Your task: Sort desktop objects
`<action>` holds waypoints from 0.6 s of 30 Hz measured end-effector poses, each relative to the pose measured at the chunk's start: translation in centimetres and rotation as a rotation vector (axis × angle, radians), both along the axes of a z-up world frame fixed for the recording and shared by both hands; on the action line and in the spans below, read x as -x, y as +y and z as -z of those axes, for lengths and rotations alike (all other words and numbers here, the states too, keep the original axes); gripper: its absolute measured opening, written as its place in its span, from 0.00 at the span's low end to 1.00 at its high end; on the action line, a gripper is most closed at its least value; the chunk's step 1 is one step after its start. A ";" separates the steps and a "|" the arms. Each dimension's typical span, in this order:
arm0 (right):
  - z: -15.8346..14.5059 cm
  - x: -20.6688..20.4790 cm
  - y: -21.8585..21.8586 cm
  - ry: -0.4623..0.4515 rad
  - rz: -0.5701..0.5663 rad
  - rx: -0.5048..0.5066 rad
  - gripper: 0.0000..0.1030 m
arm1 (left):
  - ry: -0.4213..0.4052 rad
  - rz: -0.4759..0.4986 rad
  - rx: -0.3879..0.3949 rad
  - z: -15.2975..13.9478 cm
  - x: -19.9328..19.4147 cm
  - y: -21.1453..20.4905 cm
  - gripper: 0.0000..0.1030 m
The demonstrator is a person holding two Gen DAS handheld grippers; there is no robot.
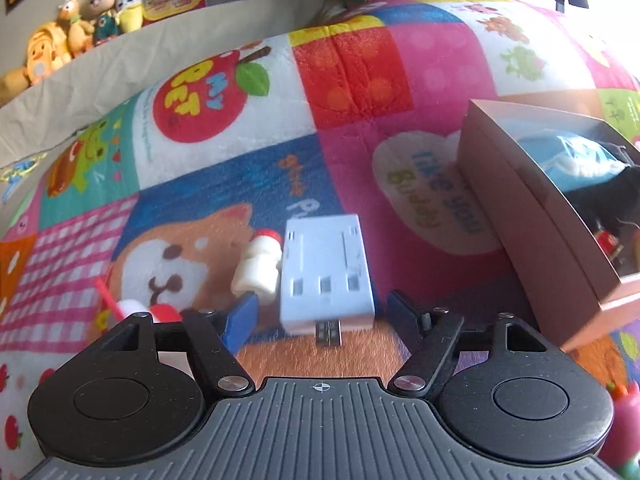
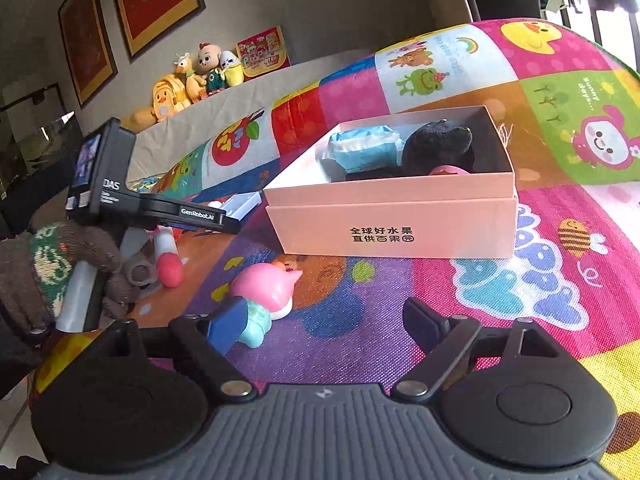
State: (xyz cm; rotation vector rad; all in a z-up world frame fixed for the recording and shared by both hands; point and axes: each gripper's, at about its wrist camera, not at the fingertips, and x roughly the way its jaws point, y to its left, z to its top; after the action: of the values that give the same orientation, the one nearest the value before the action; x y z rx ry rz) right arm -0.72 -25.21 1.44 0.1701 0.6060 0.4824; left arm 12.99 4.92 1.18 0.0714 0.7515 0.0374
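A white plug adapter (image 1: 326, 272) lies on the colourful mat, just ahead of and between the open fingers of my left gripper (image 1: 324, 314), not gripped. A small white bottle with a red cap (image 1: 258, 266) lies against its left side. The pink cardboard box (image 2: 394, 220) stands on the mat and holds a blue packet (image 2: 362, 146) and a black plush toy (image 2: 438, 144); it also shows in the left wrist view (image 1: 532, 216). My right gripper (image 2: 326, 326) is open and empty, with a pink pig figure (image 2: 266, 296) by its left finger.
A red and white toy (image 2: 170, 260) lies near the gloved left hand (image 2: 44, 268). A small red-and-white object (image 1: 132, 308) lies left of my left gripper. Plush toys (image 2: 192, 78) sit on the grey ledge behind the mat. Framed pictures hang on the wall.
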 end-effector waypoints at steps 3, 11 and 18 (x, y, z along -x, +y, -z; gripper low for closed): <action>0.2 -0.3 -0.4 0.018 0.014 -0.029 0.83 | -0.012 0.019 0.014 -0.4 0.1 -0.3 0.51; 0.3 -0.6 -1.0 0.030 0.042 -0.061 0.83 | -0.103 0.230 0.073 -3.5 8.7 -2.9 0.51; 0.3 -0.5 -0.9 0.023 0.051 -0.049 0.86 | -0.049 0.286 0.096 -1.8 17.1 -3.0 0.61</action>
State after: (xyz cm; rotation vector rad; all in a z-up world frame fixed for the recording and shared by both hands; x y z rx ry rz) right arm -0.22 -26.07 1.16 0.2376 0.6109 0.4467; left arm -4.14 1.87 3.00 0.0859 0.6879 -0.2679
